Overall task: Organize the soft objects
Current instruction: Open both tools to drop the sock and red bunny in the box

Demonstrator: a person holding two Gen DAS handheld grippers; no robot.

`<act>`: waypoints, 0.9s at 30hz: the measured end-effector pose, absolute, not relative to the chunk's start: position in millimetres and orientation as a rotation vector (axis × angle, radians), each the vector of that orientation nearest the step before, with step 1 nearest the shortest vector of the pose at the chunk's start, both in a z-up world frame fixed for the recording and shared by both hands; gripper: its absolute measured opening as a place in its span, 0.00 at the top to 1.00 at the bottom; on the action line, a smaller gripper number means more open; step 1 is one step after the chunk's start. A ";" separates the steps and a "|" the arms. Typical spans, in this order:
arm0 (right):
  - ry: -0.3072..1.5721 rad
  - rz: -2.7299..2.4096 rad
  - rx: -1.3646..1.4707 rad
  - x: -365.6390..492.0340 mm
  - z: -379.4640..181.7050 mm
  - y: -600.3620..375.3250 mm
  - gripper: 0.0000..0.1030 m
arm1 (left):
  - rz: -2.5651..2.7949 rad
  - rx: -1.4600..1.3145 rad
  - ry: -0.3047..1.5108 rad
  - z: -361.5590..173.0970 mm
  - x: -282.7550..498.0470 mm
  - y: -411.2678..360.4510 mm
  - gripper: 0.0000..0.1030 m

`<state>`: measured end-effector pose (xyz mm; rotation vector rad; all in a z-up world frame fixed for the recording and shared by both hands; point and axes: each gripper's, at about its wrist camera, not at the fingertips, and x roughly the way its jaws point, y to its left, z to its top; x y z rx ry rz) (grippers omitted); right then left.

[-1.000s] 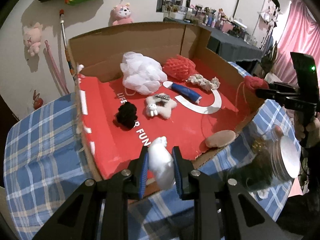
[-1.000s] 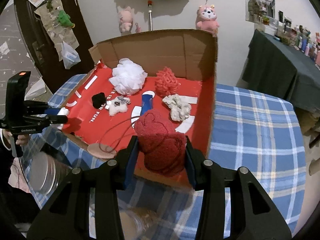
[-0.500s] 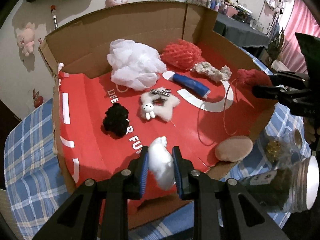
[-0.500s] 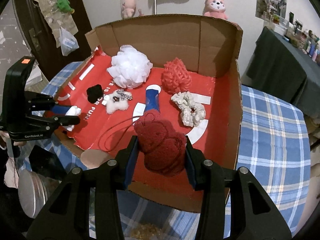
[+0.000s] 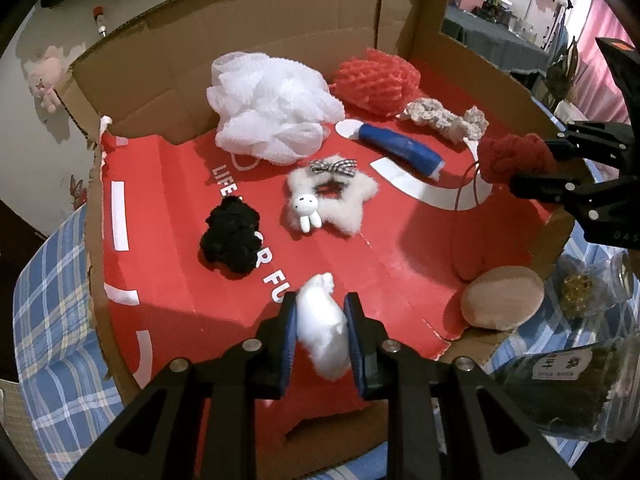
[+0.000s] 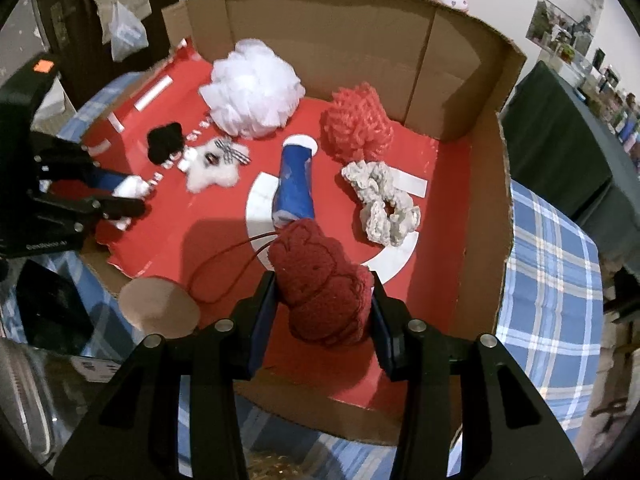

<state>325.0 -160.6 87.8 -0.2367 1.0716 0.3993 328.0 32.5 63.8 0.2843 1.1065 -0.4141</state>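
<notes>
- Where the blue-and-white checked tablecloth (image 5: 48,320) covers the table, a large open cardboard box with a red printed floor (image 5: 280,40) sits on it, back and side walls upright, near edge low and torn.
- White mesh bath pouf (image 5: 272,104), biggest item inside, lies at the back left against the rear wall; a coral-red knitted mesh ball (image 5: 376,80) sits just beside it to the right.
- Right gripper (image 6: 324,300), black with blue pads, is clamped on a dark red fuzzy plush lump (image 6: 320,280), held above the box's near right part; a thin red cord (image 6: 224,268) trails from it.
- Left gripper (image 5: 322,328), same build, is clamped on a small white fluffy ball (image 5: 322,332), above the near edge of the red floor.
- Beige crocheted scrunchie (image 6: 380,204) lies flat at right.
- Blue soft roll (image 6: 294,188) lies mid-floor, over a white printed arc.
- White star-shaped plush with a small rabbit and checked bow (image 5: 332,200) lies centre.
- Black fuzzy scrunchie (image 5: 232,240) lies left of the star, apart from it.
- Tan round pad (image 5: 502,304) rests on the box's torn near edge.
</notes>
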 end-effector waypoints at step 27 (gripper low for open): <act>1.153 0.411 -0.394 329.0 64.7 -151.6 0.59 | -0.435 0.312 1.131 44.5 339.6 33.4 0.74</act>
